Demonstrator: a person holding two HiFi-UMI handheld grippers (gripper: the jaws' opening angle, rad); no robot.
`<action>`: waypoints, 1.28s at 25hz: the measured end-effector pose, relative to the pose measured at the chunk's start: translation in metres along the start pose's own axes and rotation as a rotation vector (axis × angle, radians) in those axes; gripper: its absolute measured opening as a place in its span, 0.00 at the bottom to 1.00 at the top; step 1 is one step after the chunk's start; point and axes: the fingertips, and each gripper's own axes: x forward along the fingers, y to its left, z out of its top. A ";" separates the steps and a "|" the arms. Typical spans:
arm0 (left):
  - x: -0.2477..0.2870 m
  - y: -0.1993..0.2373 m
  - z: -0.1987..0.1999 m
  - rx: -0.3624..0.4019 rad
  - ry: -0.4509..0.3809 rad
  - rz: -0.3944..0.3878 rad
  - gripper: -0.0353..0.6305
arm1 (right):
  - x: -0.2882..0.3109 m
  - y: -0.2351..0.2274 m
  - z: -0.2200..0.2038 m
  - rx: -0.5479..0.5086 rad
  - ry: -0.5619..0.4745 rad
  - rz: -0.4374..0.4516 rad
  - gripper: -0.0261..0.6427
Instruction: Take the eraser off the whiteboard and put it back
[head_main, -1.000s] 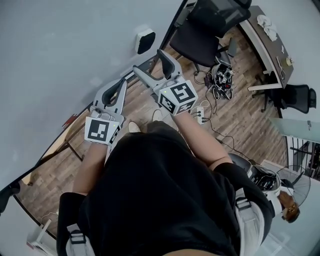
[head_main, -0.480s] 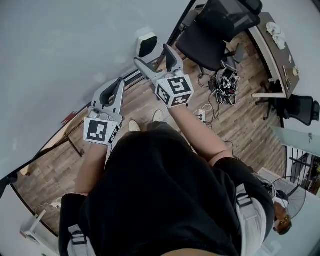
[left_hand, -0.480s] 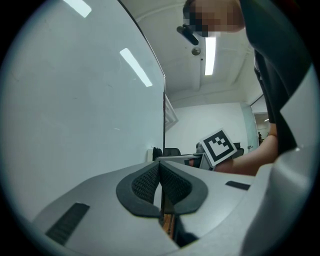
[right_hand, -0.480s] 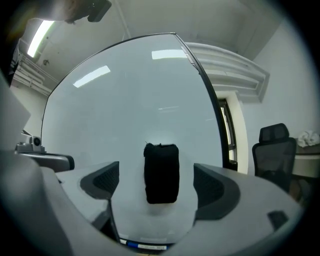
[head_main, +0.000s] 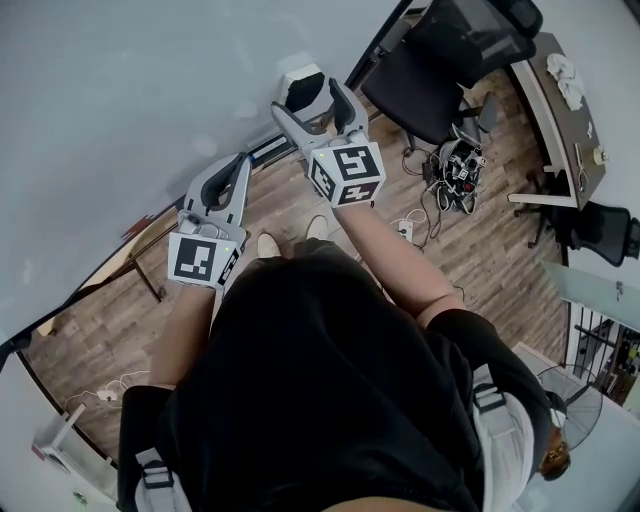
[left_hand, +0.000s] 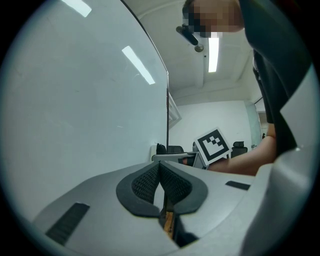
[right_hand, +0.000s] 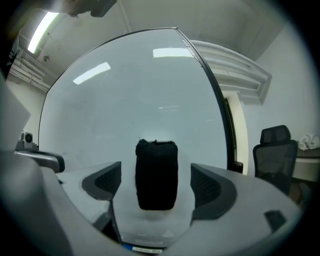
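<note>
The eraser (head_main: 303, 88), white-backed with black felt, clings to the whiteboard (head_main: 120, 100) near its right edge. My right gripper (head_main: 311, 100) is open and points at it, one jaw on each side. In the right gripper view the black eraser (right_hand: 156, 174) stands upright between the pads (right_hand: 102, 182) with a gap on both sides, so nothing presses on it. The jaws have just been closing a little. My left gripper (head_main: 232, 172) hangs lower left, close to the board. Its pads (left_hand: 145, 182) meet with nothing between them.
The whiteboard's dark frame edge (right_hand: 220, 100) runs just right of the eraser. A black office chair (head_main: 440, 60) stands behind it on the wooden floor. Cables and a power strip (head_main: 455, 165) lie near a desk (head_main: 560, 90). A fan (head_main: 570, 395) sits at lower right.
My right gripper has moved up to the whiteboard and now straddles the eraser, which was beyond its tips before. The left gripper has stayed in place.
</note>
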 end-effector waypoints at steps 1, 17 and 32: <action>0.000 0.001 -0.001 -0.001 0.001 0.003 0.05 | 0.001 0.000 -0.001 0.000 0.005 -0.001 0.68; -0.003 0.006 -0.004 -0.009 0.011 0.021 0.05 | 0.006 -0.002 -0.006 -0.012 0.021 -0.024 0.38; -0.010 0.005 -0.005 -0.007 0.003 0.005 0.05 | 0.001 -0.002 -0.003 0.010 0.009 -0.012 0.37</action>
